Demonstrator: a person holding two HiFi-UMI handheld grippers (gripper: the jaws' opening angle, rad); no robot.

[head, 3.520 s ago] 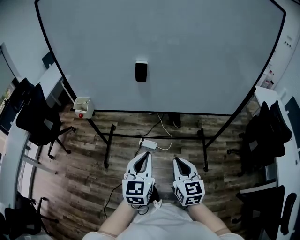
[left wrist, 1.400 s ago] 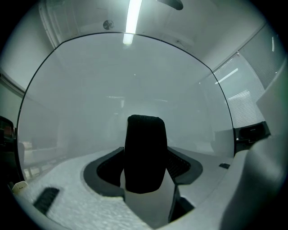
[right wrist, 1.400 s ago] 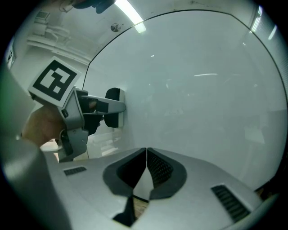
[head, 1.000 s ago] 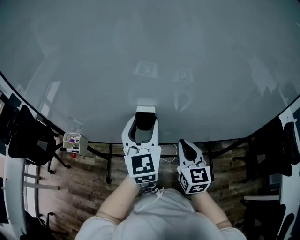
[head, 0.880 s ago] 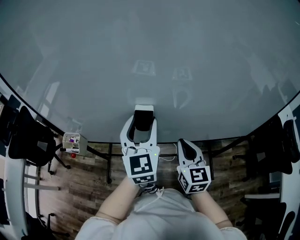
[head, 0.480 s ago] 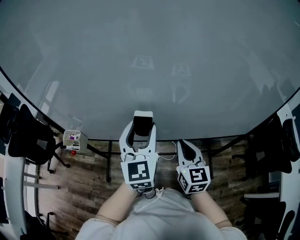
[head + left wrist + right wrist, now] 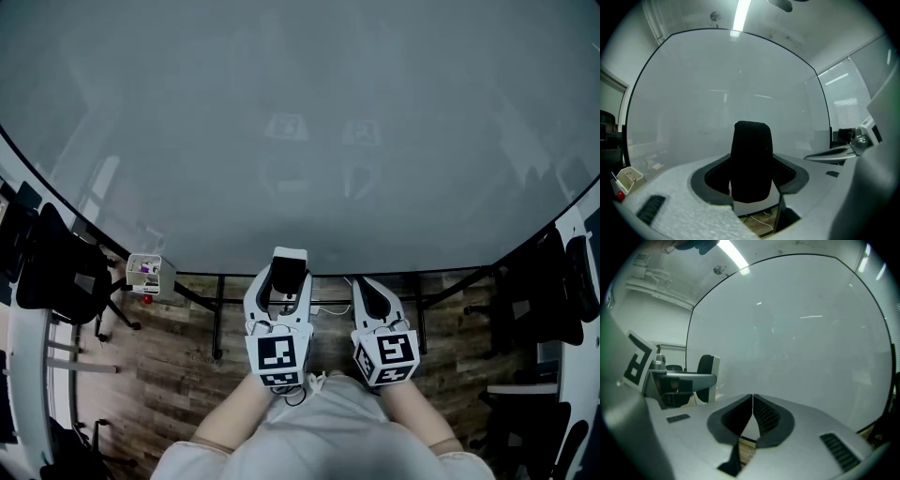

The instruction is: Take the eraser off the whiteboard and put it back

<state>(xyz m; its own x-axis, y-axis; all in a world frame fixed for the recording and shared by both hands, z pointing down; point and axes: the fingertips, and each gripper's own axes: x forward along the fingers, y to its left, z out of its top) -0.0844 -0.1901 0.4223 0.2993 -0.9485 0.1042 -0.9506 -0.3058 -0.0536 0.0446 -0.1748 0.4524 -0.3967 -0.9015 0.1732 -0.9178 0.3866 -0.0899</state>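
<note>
Whiteboard [image 7: 300, 112] stands on wood floor [image 7: 178, 375] between dark office chairs [image 7: 56, 272].

Office, by the look: large whiteboard [image 7: 300, 112] on a stand at twelve o'clock; black swivel chairs [image 7: 56, 272] at nine and three; white desk [image 7: 26, 375]; ceiling strip light [image 7: 741, 14].

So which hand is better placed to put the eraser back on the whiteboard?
Left: the left gripper clamps the eraser, facing the whiteboard; the right gripper is shut and empty.
</note>
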